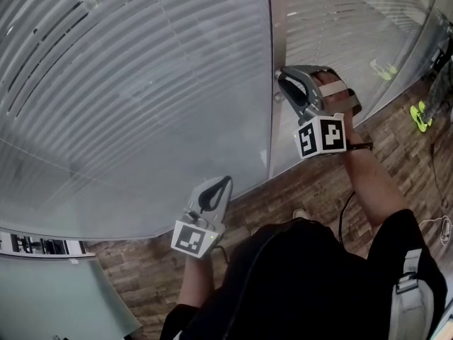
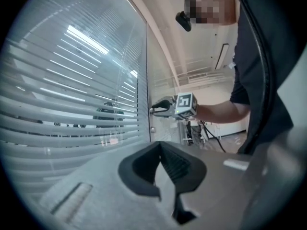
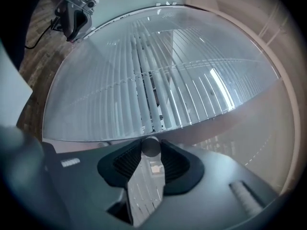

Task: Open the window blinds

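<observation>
The window blinds (image 1: 134, 83) hang shut in behind the glass, filling the head view from 9 o'clock round to 1 o'clock, with a vertical frame post (image 1: 278, 20) dividing the panes at about 1 o'clock. The right hand-held gripper (image 1: 282, 83) is raised to that post at 2 o'clock, and its own view shows the jaws clamped on a small round grey tilt knob (image 3: 151, 146), one pad touching each side. The left hand-held gripper (image 1: 225, 183) hangs low at 6 o'clock over the wooden floor (image 1: 311, 190), well apart from the glass, its jaws together with nothing between them. From the left gripper view, thin gaps between the slats already let shapes beyond show through, yet the slats look far from level, so the task seems at an early stage. The knob is gripped, and most of the turning needed to open the slats fully appears to remain.
</observation>
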Available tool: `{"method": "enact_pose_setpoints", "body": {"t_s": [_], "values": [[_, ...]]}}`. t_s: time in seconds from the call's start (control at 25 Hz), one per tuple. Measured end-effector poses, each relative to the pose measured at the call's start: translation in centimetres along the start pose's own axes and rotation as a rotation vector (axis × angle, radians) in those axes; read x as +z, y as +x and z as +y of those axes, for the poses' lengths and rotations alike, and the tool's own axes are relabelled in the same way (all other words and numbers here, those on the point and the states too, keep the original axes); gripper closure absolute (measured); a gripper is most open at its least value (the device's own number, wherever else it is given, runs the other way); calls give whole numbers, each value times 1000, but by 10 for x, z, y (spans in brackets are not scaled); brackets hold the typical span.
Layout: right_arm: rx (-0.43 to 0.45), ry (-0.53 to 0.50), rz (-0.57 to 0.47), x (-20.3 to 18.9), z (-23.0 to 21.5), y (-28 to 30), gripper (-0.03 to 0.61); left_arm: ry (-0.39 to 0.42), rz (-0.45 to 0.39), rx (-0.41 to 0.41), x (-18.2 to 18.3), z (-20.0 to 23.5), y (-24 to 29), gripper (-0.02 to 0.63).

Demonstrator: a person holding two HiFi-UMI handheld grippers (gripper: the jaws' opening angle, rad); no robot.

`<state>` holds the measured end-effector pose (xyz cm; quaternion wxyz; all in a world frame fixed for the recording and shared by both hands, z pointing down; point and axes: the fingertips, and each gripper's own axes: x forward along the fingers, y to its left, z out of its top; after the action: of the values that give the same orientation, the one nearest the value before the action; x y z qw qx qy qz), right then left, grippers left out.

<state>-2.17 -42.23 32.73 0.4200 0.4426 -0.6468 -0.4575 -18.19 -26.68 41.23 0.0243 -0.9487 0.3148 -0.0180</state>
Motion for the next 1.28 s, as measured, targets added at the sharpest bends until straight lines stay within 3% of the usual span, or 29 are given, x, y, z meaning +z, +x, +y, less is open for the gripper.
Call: {"method": "enact_pose_setpoints", "body": {"t_s": [0.28,0.96,1.28], "values": [[16,56,-11,-1,-1,-1,449,-7,8,-10,-5,-6,0,611],[30,835,-134,-8,-10,1,449,-16,18,-20,-17,-15,-2,609],[27,1132,-184,-18,-8,1,449,-33,23,-11,-22,-16,-4,610]]}}
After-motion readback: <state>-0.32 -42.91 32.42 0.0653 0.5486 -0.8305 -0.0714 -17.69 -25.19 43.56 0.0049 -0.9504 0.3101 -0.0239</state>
